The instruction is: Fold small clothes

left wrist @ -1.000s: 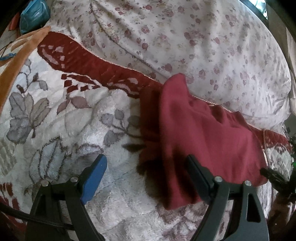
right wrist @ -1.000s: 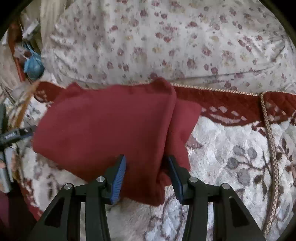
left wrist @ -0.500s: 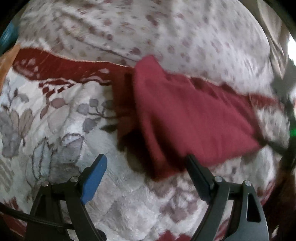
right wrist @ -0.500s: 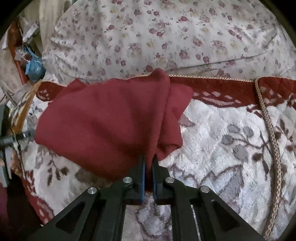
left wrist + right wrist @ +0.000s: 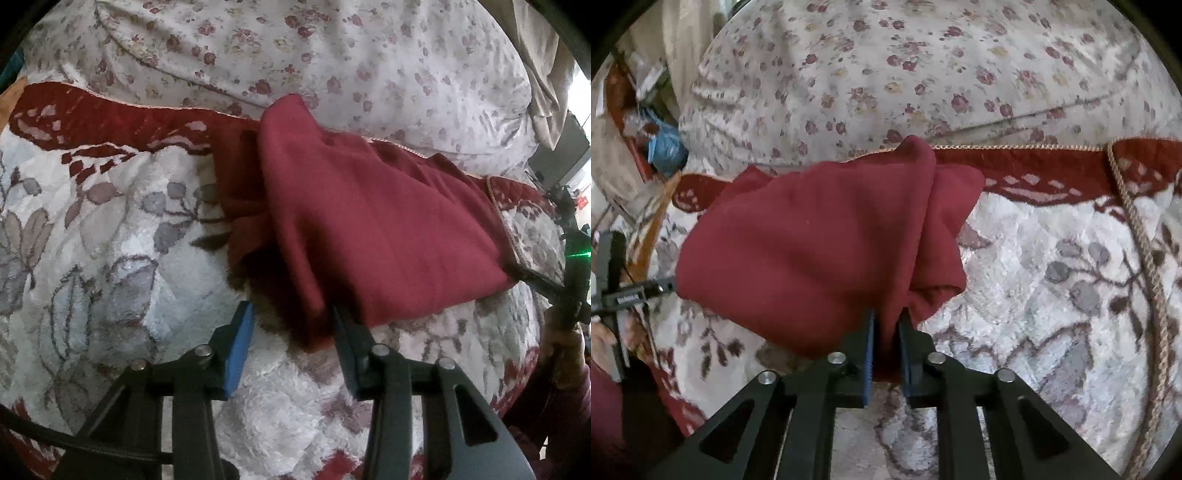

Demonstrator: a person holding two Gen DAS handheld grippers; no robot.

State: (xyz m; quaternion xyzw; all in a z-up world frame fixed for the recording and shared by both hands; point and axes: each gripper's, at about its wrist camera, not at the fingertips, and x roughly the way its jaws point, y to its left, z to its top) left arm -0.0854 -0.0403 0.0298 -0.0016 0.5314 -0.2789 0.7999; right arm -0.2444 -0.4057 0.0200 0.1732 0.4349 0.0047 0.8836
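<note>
Already the right gripper point(image 5: 886, 332) pinches the near corner of the dark red knit garment point(image 5: 820, 243) on the floral plush blanket point(image 5: 1052, 295), its jaws easing apart; the left gripper point(image 5: 291, 325), closing, seemingly straddles only an edge, so either corner could slip.

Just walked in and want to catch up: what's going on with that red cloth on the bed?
A person is folding a dark red garment on a floral blanket, with hand-held tongs in each hand. The right tongs have the near edge of the garment pinched between them, though the jaws are easing open. The left tongs are closing around the garment's other near corner, which sits between the fingers but is not yet clamped.
</note>
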